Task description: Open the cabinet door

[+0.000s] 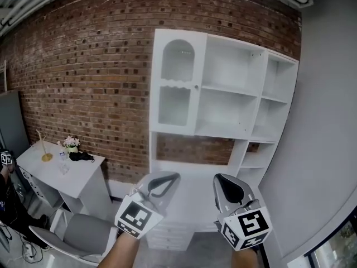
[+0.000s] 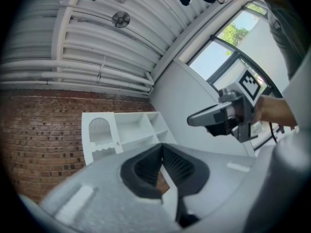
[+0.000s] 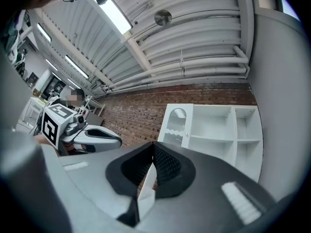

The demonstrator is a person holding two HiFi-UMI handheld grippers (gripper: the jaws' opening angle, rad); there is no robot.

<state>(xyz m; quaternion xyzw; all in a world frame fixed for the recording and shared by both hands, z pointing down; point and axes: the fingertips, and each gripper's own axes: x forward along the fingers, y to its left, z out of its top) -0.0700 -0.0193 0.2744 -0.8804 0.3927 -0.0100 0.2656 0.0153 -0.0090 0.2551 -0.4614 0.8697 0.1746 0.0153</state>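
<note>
Left gripper and right gripper: smooth pale-grey moulded shells, each narrowing to two fingers lined with black ribbed pads. Behind each shell sits a white cube, left cube and right cube, faced with black square markers. A white rectangular patch marks each shell's flank.

Bright strip light, window glare, fisheye-warped edges

The tall white shelf cabinet stands against the red brick wall, with its arched white door at the upper left. Left of it stands a small white desk, with a small flower pot on it and a grey chair before it.
</note>
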